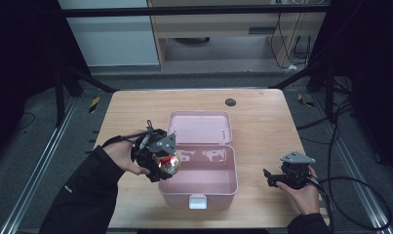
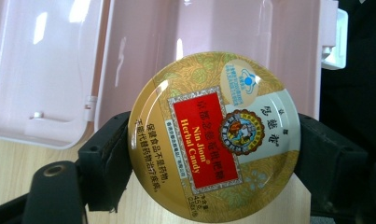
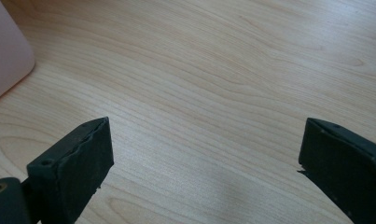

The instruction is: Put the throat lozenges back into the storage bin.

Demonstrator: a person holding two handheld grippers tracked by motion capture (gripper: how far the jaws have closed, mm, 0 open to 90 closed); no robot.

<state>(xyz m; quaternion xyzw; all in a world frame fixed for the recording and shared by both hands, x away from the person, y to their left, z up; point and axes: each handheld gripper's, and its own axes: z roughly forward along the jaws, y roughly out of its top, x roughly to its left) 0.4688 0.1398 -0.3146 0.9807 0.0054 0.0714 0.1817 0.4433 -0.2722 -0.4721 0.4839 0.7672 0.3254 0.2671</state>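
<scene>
A round gold candy tin [image 2: 213,135] with a red label is clamped between the two black jaws of my left gripper [image 2: 213,149]. In the high view that left gripper [image 1: 166,165] holds the tin [image 1: 167,164] over the left rim of the open pink box [image 1: 218,190]. The box's lid [image 1: 199,127] lies flat behind it, and its white latch [image 1: 197,201] faces the front edge. My right gripper [image 1: 269,178] rests low over bare wood to the right of the box. Its jaws stand wide apart with nothing between them, as the right gripper [image 3: 204,158] view confirms.
The box sits mid-table on a light wooden table [image 1: 262,117]. A small dark round disc [image 1: 230,102] lies near the far edge. Cables [image 1: 350,195] trail off the right side. Bare wood lies on both sides of the box.
</scene>
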